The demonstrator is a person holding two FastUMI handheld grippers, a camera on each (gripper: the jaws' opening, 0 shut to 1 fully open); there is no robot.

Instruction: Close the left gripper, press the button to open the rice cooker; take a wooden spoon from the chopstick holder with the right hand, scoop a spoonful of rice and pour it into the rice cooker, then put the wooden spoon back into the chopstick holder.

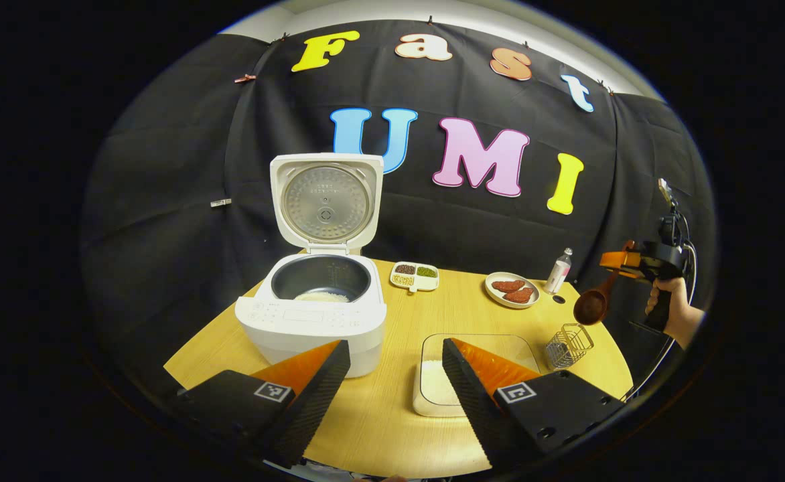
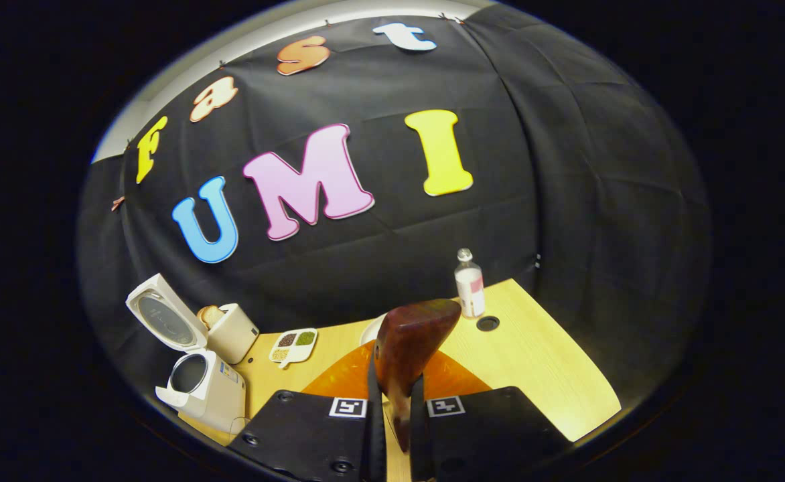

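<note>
The white rice cooker [image 1: 312, 314] stands open on the wooden table, lid [image 1: 326, 201] upright, with some rice in its dark pot [image 1: 321, 284]. My left gripper [image 1: 396, 345] hovers open in front of it, nothing between its fingers. A clear tray of rice [image 1: 433, 385] lies just past its right finger. At the right, a hand [image 1: 674, 318] holds my right gripper [image 1: 633, 261], shut on the wooden spoon [image 1: 592, 304], whose bowl hangs above the wire chopstick holder [image 1: 568, 345]. In the right gripper view the spoon [image 2: 409, 345] sticks up out of the shut gripper [image 2: 397, 395].
A divided dish of beans [image 1: 414, 274], a plate of red pieces [image 1: 512, 290] and a small bottle [image 1: 558, 271] stand along the table's back. The cooker [image 2: 198, 375] sits far left, a beige toaster [image 2: 232, 328] behind it. A round hole [image 2: 487, 323] lies by the bottle [image 2: 469, 284].
</note>
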